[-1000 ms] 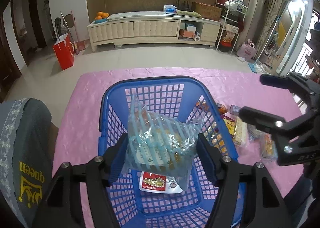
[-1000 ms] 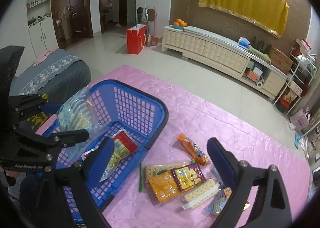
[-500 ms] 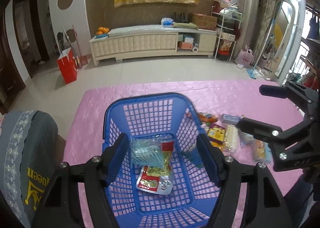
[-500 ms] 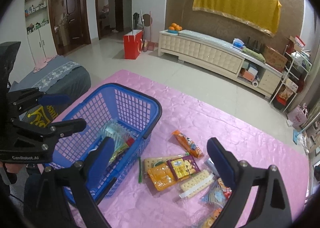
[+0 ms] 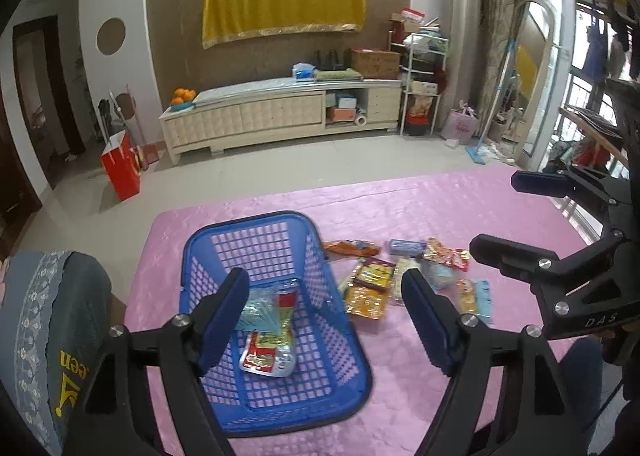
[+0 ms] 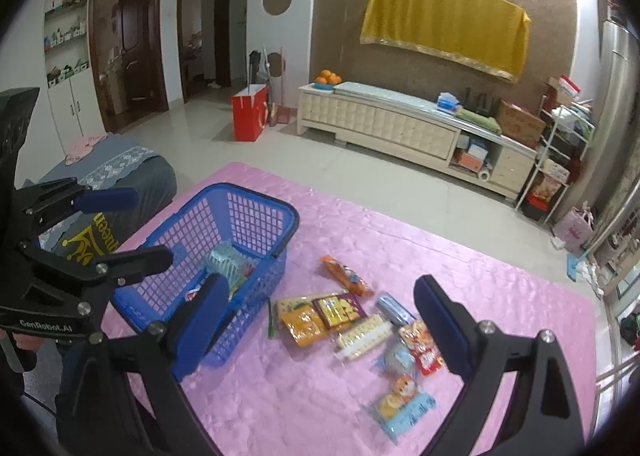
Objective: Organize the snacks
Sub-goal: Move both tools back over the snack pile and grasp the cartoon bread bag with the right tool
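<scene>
A blue plastic basket [image 5: 328, 388] stands on the pink tablecloth [image 5: 400, 208]; it also shows in the right wrist view [image 6: 256, 196]. Inside lie a clear striped snack bag [image 5: 260, 310] and a red-labelled packet [image 5: 266, 356]. Several loose snack packets [image 6: 340, 312] lie on the cloth right of the basket. My left gripper [image 5: 326, 316] is open and empty, above the basket's right side. My right gripper [image 6: 322, 324] is open and empty, above the loose snacks. An orange packet [image 6: 346, 274] lies farthest back.
A grey cushioned seat with yellow lettering [image 5: 60, 336] sits at the table's left edge. Beyond the table are tiled floor, a red bag [image 5: 122, 168] and a long cream cabinet [image 5: 280, 112]. The right gripper's frame [image 5: 560, 276] shows at the right in the left wrist view.
My left gripper let go of the clear striped bag, which now lies in the basket. The left gripper rose and shifted right. The right gripper stayed open and drew back and up.
</scene>
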`<control>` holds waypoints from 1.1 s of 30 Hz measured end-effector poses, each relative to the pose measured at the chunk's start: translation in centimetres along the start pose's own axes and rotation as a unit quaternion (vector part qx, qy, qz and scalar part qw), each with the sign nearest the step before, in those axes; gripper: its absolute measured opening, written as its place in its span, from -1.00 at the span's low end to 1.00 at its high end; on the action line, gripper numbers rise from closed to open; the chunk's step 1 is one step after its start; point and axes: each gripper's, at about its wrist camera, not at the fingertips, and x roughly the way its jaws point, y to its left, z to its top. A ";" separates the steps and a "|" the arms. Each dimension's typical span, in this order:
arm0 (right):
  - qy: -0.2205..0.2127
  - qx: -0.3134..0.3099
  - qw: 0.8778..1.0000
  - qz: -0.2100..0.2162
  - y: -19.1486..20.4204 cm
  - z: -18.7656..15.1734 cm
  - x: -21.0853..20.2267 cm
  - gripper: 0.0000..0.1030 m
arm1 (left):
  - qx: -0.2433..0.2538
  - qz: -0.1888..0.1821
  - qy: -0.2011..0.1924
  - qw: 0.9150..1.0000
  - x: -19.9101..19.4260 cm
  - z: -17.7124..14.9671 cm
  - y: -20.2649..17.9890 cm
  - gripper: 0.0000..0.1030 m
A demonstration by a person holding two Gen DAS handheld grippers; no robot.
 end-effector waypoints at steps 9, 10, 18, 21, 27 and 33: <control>-0.003 0.026 0.999 -0.022 -2.0 -3.0 -3.3 0.86 | 0.037 -0.018 -0.003 0.999 -0.6 -0.2 -4.6 0.59; -0.002 0.030 0.999 -0.025 -2.3 -3.3 -3.6 0.86 | 0.040 -0.020 -0.003 0.999 -0.6 -0.2 -5.0 0.59; 0.008 0.052 0.998 -0.040 -5.0 -5.5 -4.2 0.86 | 0.062 -0.041 0.012 0.997 1.5 -0.2 -8.6 0.59; 0.015 0.062 0.997 -0.041 -6.2 -6.4 -4.0 0.86 | 0.064 -0.047 0.022 0.997 2.6 -0.5 -9.8 0.59; 0.039 0.086 0.995 -0.036 -8.8 -8.5 -2.4 0.86 | 0.065 -0.059 0.049 0.995 5.7 -0.9 -11.8 0.59; 0.071 0.106 0.991 -0.031 -11.1 -10.6 0.0 0.86 | 0.055 -0.069 0.085 0.992 9.6 -1.7 -12.9 0.59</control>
